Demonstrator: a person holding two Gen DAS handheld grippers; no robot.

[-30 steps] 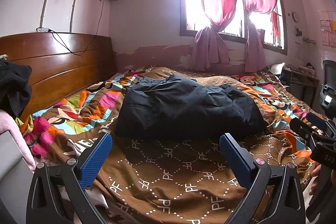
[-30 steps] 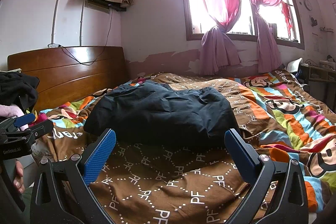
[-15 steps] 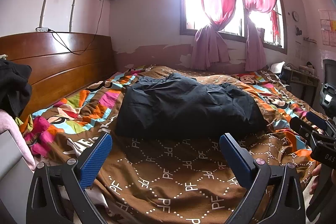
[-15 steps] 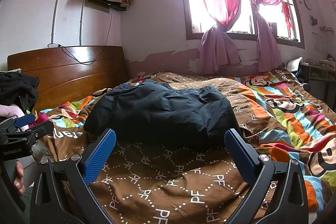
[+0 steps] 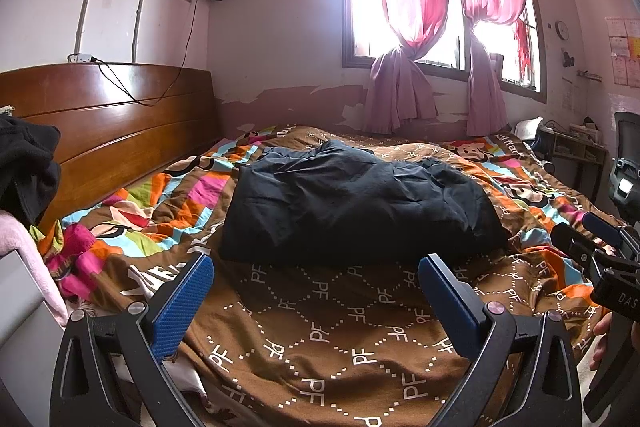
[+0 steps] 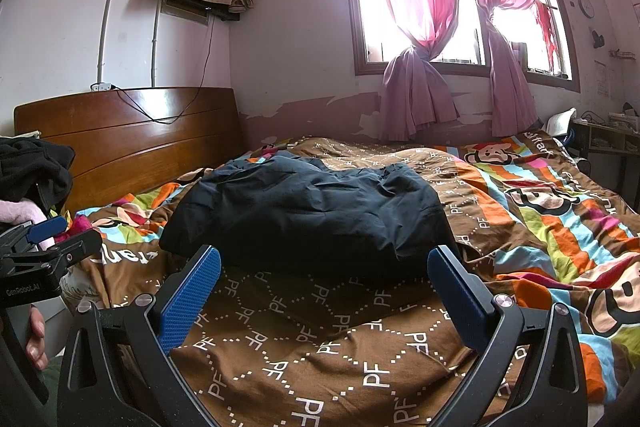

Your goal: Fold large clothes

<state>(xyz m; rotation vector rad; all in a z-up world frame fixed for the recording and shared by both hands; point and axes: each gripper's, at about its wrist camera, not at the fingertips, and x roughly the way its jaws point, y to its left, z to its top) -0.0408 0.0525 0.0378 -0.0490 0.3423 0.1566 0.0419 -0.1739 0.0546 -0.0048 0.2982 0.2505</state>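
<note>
We see a bed (image 5: 120, 187) filling most of both views, covered by a quilt (image 5: 320, 327) that is brown with white lettering nearest us and striped in bright colours to the left and right. A wooden headboard (image 5: 112, 123) runs along the bed's left side, and pink curtains (image 5: 404, 7) hang knotted at the window on the far wall. In the middle of the quilt lies a dark garment (image 5: 352, 207), bunched and rumpled, well apart from both tools. Our left gripper (image 5: 316, 275) hangs over the near edge of the bed with its jaws spread wide and nothing between them; our right gripper (image 6: 324, 267) does the same just to its right, jaws also wide apart and empty. At the left edge, black clothes (image 5: 24, 167) sit piled on something pink.
</note>
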